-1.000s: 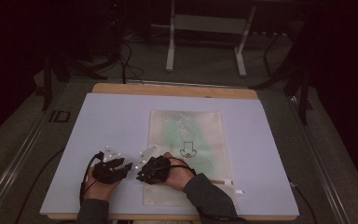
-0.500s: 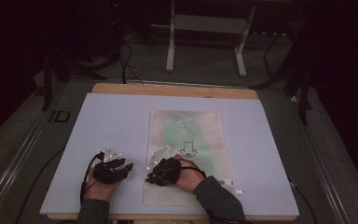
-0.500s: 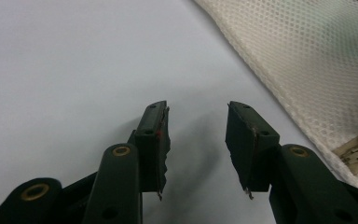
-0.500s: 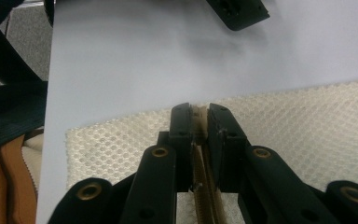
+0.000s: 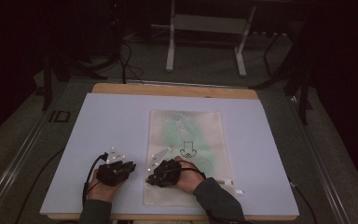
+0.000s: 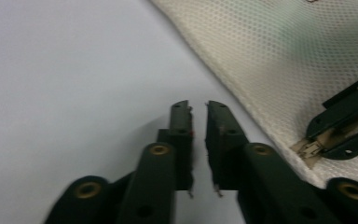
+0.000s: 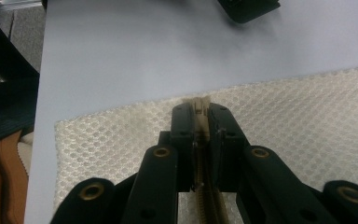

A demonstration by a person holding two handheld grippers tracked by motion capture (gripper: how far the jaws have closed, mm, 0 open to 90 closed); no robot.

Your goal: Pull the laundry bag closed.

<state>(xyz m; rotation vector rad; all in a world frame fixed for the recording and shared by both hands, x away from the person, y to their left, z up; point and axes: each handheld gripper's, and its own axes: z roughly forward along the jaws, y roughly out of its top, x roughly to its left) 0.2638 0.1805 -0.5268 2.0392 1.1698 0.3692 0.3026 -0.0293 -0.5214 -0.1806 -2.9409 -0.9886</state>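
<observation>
A white mesh bag [image 5: 186, 135] with something green inside lies flat on the pale table top [image 5: 112, 121]. My right gripper [image 5: 151, 178] rests on the bag's near left corner, shut on the end of its beige zipper [image 7: 201, 103]. The right gripper view shows that grip [image 7: 200, 112] up close on the mesh [image 7: 298, 121]. My left gripper [image 5: 130, 166] lies on the table just left of the bag. Its jaws [image 6: 198, 109] have just been closing and now stand a narrow gap apart with nothing between them. Beside it are the mesh [image 6: 279, 56] and the right gripper [image 6: 314, 140].
A wooden strip [image 5: 168, 89] runs along the table's far edge. Behind it, a metal stand [image 5: 205, 28] and cables lie on the dark floor. Small white bits [image 5: 237, 190] lie near the bag's near right corner. The left gripper [image 7: 249, 7] shows beyond the bag.
My right hand has slid a little to the right along the bag's near end, still gripping. The left hand has stayed where it was.
</observation>
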